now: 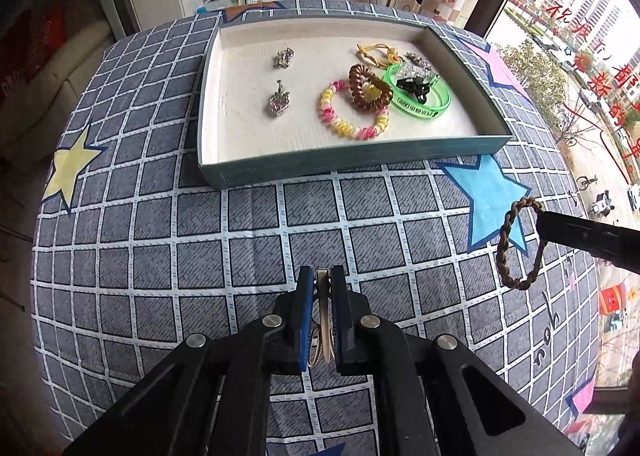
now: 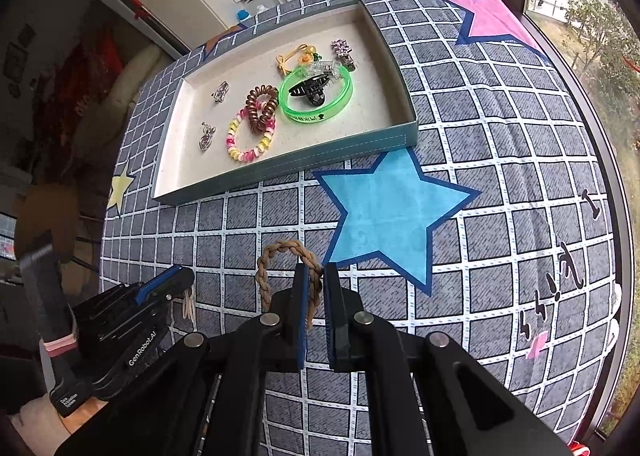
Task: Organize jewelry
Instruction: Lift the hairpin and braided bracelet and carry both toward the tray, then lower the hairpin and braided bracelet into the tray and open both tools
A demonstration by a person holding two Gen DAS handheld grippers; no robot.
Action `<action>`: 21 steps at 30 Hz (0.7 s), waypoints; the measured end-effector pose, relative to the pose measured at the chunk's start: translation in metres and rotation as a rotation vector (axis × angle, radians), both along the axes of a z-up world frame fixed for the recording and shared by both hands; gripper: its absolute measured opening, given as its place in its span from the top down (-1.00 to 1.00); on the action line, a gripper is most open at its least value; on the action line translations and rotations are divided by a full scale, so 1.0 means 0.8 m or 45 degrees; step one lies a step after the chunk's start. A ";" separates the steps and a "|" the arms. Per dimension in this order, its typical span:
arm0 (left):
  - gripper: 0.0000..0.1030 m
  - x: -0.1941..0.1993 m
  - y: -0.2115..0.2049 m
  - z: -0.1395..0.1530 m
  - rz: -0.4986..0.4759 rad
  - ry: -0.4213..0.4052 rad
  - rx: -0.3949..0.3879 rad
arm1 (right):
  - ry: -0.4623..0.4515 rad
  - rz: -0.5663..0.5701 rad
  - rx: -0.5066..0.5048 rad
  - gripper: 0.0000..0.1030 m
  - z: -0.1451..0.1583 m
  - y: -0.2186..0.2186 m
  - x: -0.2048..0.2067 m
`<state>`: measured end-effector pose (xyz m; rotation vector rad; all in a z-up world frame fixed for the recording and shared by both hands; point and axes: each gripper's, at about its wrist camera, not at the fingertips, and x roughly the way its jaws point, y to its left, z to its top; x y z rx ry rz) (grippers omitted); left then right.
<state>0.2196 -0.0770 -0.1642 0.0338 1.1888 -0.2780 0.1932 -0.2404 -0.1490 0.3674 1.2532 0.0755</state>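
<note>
Two grippers hang over the checked cloth (image 1: pixel 160 240), each closed on one piece. Nearest, the left gripper (image 1: pixel 322 276) clamps a slim metal clip (image 1: pixel 322 288) between its blue pads; thin pale rings (image 1: pixel 316 348) show behind the pads, and whether they belong to the clip cannot be told. The clip stands upright along the fingers, a hold that probably lets it be lowered end-first. In the right wrist view the right gripper (image 2: pixel 314 274) pinches a braided brown band (image 2: pixel 276 256) at one side of its loop, so the rest of the loop hangs free, clear of the cloth; the left wrist view shows the same loop dangling from the finger. Both pieces are thus off the table, near its front edge and well short of the tray (image 1: pixel 352 166). Farther back, the tray lies flat on the cloth, its low wall keeping small items together. Inside, two silver charms (image 1: pixel 278 102) lie apart at the left, while the coil ties (image 1: pixel 354 108), a green bangle (image 1: pixel 420 96), a black claw clip (image 1: pixel 412 87) and a yellow cord (image 1: pixel 376 52) crowd and overlap at the right. Open lining between the groups looks the likeliest drop zone.
</note>
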 end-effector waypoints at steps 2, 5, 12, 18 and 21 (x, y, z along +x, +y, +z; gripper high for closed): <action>0.61 0.005 0.002 0.011 -0.001 -0.021 -0.015 | -0.007 -0.004 0.004 0.85 0.003 -0.001 0.003; 0.61 0.015 0.003 0.028 0.002 -0.051 -0.040 | -0.024 -0.001 0.004 0.85 0.011 0.001 0.011; 0.61 0.048 -0.002 0.065 -0.009 -0.132 -0.070 | -0.078 0.009 0.001 0.85 0.034 0.002 0.042; 0.61 0.087 -0.005 0.077 0.005 -0.161 -0.087 | -0.127 0.022 -0.017 0.85 0.052 0.001 0.084; 0.61 0.108 -0.007 0.075 0.011 -0.165 -0.086 | -0.138 0.028 -0.027 0.85 0.055 0.001 0.107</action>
